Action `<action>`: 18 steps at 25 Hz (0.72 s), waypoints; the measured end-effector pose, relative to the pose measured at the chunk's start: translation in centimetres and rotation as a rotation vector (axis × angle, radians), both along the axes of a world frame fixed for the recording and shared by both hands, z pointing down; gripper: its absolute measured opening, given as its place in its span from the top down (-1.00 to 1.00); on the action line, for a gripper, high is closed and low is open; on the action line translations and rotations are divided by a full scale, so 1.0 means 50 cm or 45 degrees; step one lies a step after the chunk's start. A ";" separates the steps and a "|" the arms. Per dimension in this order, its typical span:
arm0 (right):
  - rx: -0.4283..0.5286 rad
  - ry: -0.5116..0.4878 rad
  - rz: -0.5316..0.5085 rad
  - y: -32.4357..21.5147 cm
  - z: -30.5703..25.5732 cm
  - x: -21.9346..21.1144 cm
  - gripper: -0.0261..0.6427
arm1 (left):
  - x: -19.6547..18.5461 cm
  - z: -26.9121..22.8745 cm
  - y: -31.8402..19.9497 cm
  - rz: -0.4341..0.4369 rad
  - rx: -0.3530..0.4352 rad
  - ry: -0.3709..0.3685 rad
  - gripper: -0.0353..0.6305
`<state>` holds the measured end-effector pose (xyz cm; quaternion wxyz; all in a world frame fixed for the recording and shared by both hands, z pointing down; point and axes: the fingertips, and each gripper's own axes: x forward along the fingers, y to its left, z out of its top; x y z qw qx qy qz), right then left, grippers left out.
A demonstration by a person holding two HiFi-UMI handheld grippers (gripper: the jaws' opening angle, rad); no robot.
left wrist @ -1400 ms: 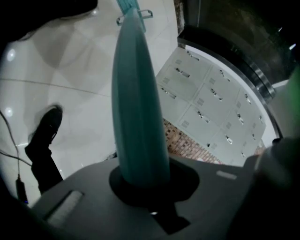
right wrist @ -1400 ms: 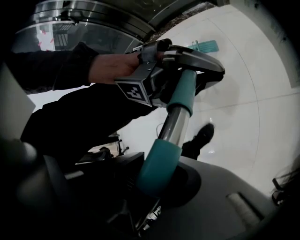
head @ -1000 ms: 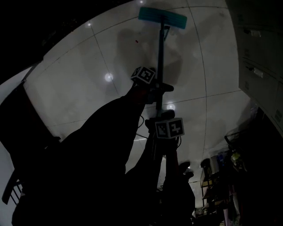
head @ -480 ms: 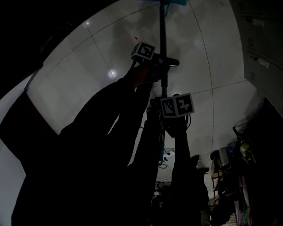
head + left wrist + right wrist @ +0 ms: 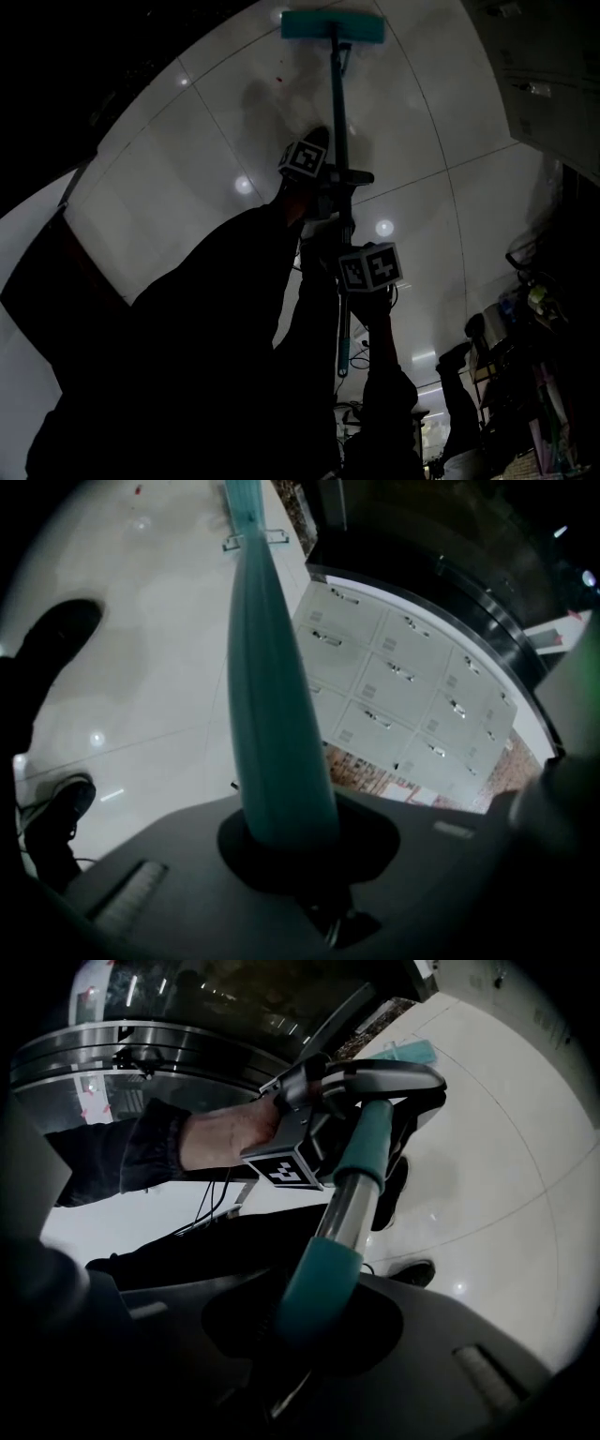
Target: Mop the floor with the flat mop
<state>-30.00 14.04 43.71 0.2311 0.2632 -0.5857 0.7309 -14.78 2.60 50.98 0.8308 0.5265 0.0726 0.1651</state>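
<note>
Glossy white tiled floor [image 5: 187,141] fills the scene, ceiling lights glinting off it, and a bank of grey lockers [image 5: 403,686] runs along its right side. Out ahead, the flat mop [image 5: 337,103] stretches away from the person, its teal head [image 5: 332,26] lying flat on the tiles at the far end, crosswise to the pole, with a faint darker patch of floor just beside and behind it. Both grippers are on the pole, one in front of the other. The left gripper [image 5: 342,178] is the further one along, towards the head; in the left gripper view its jaws are clenched on the teal sleeve of the pole [image 5: 281,724], which runs straight up and away to the floor. The right gripper [image 5: 344,264] sits nearer the person, and the right gripper view shows it [image 5: 319,1307] clamped on a teal grip, with bare metal pole above that and the left gripper's marker cube [image 5: 286,1171] beyond. A hand [image 5: 225,1138] in a dark sleeve holds that left gripper. 2 dark shoes [image 5: 56,635] stand on the tiles left of the pole. Tiny red speck [image 5: 279,82] on the floor near the mop head
</note>
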 end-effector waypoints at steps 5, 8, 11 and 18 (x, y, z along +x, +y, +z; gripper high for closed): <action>0.032 -0.009 0.015 0.214 -0.052 -0.037 0.60 | -0.029 -0.053 0.222 0.028 0.029 0.019 0.78; 0.050 -0.021 0.014 0.327 -0.082 -0.053 0.60 | -0.043 -0.074 0.351 0.056 0.042 0.018 0.77; 0.036 -0.048 0.027 0.428 -0.094 -0.063 0.61 | -0.056 -0.073 0.453 0.073 0.064 -0.024 0.77; 0.049 -0.053 0.076 0.536 -0.086 -0.083 0.64 | -0.079 -0.074 0.568 0.143 0.057 -0.049 0.78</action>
